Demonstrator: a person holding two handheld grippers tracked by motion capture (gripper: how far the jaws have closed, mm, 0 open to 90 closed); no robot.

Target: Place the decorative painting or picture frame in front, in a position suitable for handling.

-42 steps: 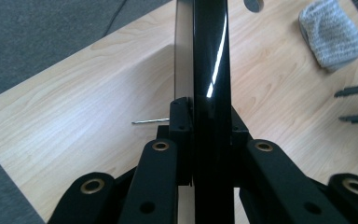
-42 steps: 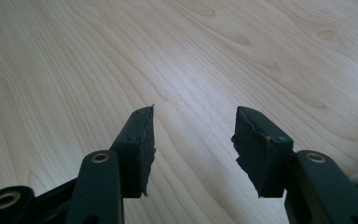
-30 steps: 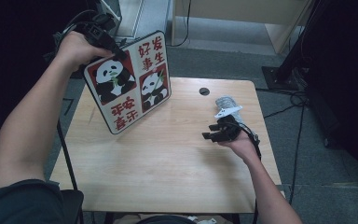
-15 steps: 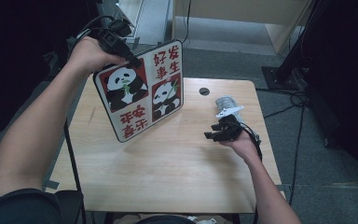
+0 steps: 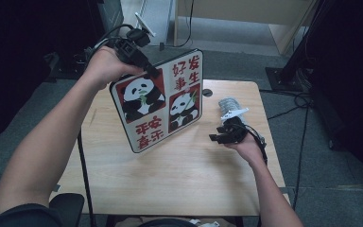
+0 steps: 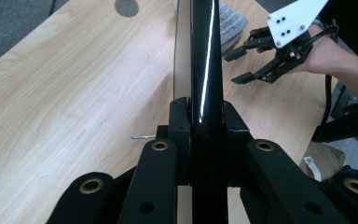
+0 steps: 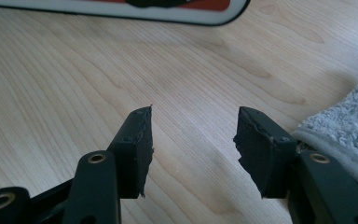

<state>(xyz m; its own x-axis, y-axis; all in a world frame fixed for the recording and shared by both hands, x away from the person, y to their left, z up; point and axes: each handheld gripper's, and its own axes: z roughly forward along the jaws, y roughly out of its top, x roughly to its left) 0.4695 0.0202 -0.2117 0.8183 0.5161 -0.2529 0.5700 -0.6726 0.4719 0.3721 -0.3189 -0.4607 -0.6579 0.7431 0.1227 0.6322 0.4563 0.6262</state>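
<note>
A flat board [image 5: 160, 109] printed with two pandas and red characters stands tilted over the wooden table [image 5: 170, 179], its lower edge near the tabletop. My left gripper [image 5: 147, 70] is shut on the board's top edge. In the left gripper view the board's thin black edge [image 6: 205, 70] runs straight up from between the jaws of my left gripper [image 6: 205, 135]. My right gripper [image 5: 217, 135] rests low on the table to the board's right. Its jaws have just been opening and stand open with nothing between them [image 7: 193, 140]. The board's white rim [image 7: 121, 9] lies ahead of them.
A folded grey towel [image 5: 229, 104] lies just behind my right gripper, also at the right edge of its own view [image 7: 345, 126]. A round cable hole [image 5: 207, 92] sits at the table's far edge. Dark equipment and cables surround the table.
My left hand has carried the board to the right, from the table's far left corner toward its middle. The right hand has stayed put.
</note>
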